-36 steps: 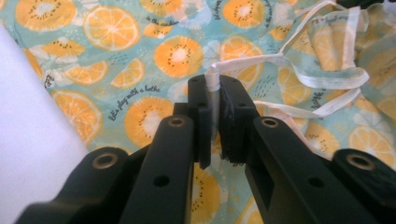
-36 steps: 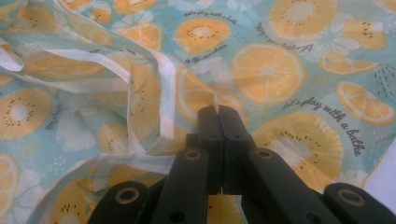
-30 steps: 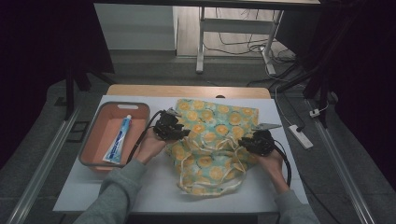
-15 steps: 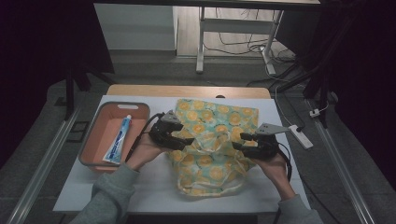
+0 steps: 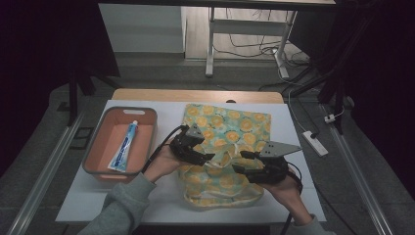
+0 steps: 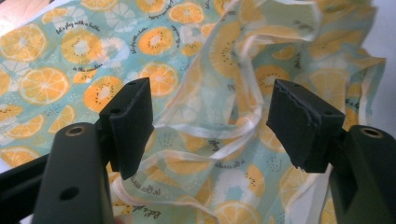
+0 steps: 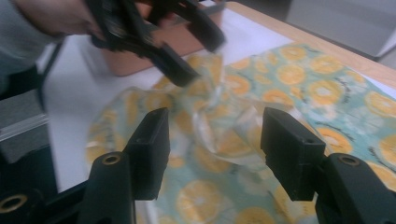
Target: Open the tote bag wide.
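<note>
The fruit-print cloth (image 5: 226,147) lies on the desk (image 5: 293,196), right of the orange tray (image 5: 93,164) holding a toothpaste tube (image 5: 125,146). Its near half is bunched, with white edging tape (image 6: 210,133) looping across the folds. It looks thin, light and limp; it will likely sag and slide, so the taped hem is the better grasp point. The left tool (image 5: 208,155) and right tool (image 5: 243,161) hover over the crumpled middle, jaws apart, holding nothing; both have just been opening. Compared with a second ago, both tools stand higher off the fabric and closer together, and the cloth is released.
</note>
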Demonstrator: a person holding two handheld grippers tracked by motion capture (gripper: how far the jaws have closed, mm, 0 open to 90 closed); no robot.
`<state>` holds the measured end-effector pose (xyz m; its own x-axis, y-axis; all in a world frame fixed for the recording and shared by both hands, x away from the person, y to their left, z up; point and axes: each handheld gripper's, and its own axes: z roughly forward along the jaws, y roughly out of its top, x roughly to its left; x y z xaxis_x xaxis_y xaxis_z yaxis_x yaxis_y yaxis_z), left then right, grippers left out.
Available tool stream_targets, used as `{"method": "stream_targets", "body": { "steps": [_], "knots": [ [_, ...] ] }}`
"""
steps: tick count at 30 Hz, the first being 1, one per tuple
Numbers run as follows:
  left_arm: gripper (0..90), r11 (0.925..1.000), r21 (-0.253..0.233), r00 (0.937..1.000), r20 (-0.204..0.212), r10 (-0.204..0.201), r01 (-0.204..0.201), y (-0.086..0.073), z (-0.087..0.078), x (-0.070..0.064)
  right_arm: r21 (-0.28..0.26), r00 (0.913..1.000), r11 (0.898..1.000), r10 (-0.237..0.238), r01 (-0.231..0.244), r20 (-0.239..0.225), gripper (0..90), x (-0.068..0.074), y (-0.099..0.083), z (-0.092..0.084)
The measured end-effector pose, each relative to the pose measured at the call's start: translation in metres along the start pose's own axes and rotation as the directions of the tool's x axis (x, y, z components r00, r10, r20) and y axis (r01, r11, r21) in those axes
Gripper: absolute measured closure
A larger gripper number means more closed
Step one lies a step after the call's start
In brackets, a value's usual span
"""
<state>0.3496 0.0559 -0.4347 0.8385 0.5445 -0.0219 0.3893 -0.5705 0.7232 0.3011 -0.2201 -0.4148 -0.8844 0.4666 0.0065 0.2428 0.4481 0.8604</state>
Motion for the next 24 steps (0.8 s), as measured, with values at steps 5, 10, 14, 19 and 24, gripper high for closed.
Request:
{"method": "stream_targets", "body": {
  "steps": [5, 10, 14, 19, 24],
  "knots": [
    [31.0, 0.9999, 0.013, 1.0, 0.003, 0.0, 0.0, -0.001, 0.005, 0.002, 0.058, 0.9945, 0.998, 0.007, -0.001, -0.104, 42.9, 0.015, -0.006, 0.017],
    [30.2, 0.9982, 0.058, 0.9997, 0.015, 0.016, -0.017, -0.002, 0.021, 0.001, 0.162, 0.9833, 0.987, 0.011, 0.019, -0.182, 44.1, 0.033, -0.027, 0.053],
    [28.9, 0.9935, 0.105, 0.9987, 0.032, 0.04, -0.043, -0.003, 0.034, -0.001, 0.234, 0.9812, 0.972, 0.028, 0.018, -0.191, 44.2, 0.031, -0.043, 0.075],
    [28.8, 0.9906, 0.126, 0.998, 0.041, 0.048, -0.053, -0.005, 0.038, -0.002, 0.261, 0.9783, 0.964, 0.013, 0.042, -0.207, 47.5, 0.035, -0.048, 0.084],
    [28.8, 0.9896, 0.133, 0.9978, 0.044, 0.05, -0.056, -0.005, 0.041, -0.003, 0.33, 0.9864, 0.94, -0.029, 0.082, -0.162, 54.6, 0.038, -0.051, 0.101]
  ]
}}
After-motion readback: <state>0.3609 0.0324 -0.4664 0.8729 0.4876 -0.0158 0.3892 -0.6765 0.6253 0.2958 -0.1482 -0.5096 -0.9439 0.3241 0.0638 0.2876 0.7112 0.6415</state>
